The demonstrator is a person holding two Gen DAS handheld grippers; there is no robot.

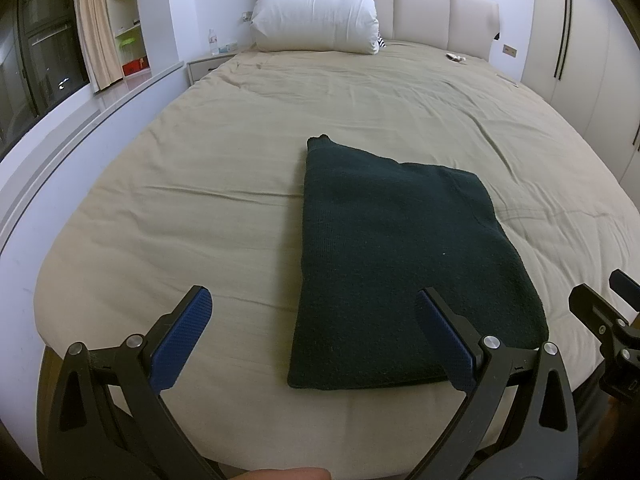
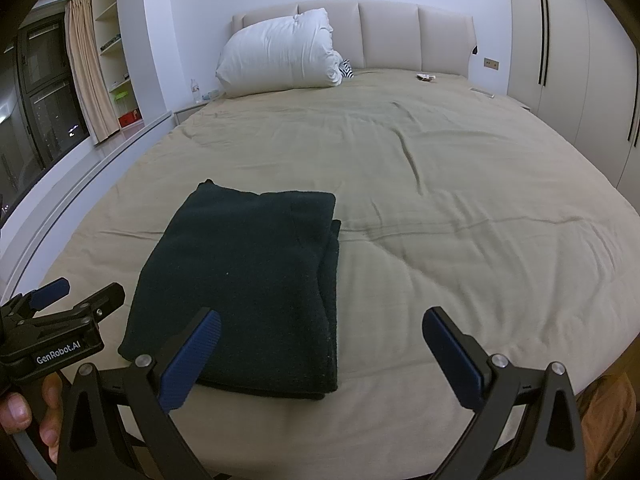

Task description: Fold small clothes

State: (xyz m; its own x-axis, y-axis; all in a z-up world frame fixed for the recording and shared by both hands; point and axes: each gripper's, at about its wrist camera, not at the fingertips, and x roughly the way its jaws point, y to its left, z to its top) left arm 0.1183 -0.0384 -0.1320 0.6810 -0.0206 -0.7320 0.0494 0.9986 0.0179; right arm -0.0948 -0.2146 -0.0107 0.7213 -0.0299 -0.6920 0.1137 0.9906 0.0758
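A dark green knitted garment [image 1: 392, 264] lies folded into a flat rectangle on the beige bed cover [image 1: 200, 184], near the foot of the bed. It also shows in the right wrist view [image 2: 248, 280]. My left gripper [image 1: 316, 300] is open and empty, held just short of the garment's near edge, its right finger over the near right corner. My right gripper [image 2: 320, 320] is open and empty, its left finger over the garment's near edge. The right gripper shows at the left wrist view's right edge [image 1: 608, 300]; the left one [image 2: 76, 296] shows at the right wrist view's left edge.
A white pillow [image 1: 316, 14] leans on the padded headboard [image 1: 440, 12]. A small object [image 1: 456, 57] lies at the bed's far right. A nightstand [image 1: 208, 66] with a bottle stands far left, by shelves and a window. Wardrobe doors [image 1: 576, 40] line the right.
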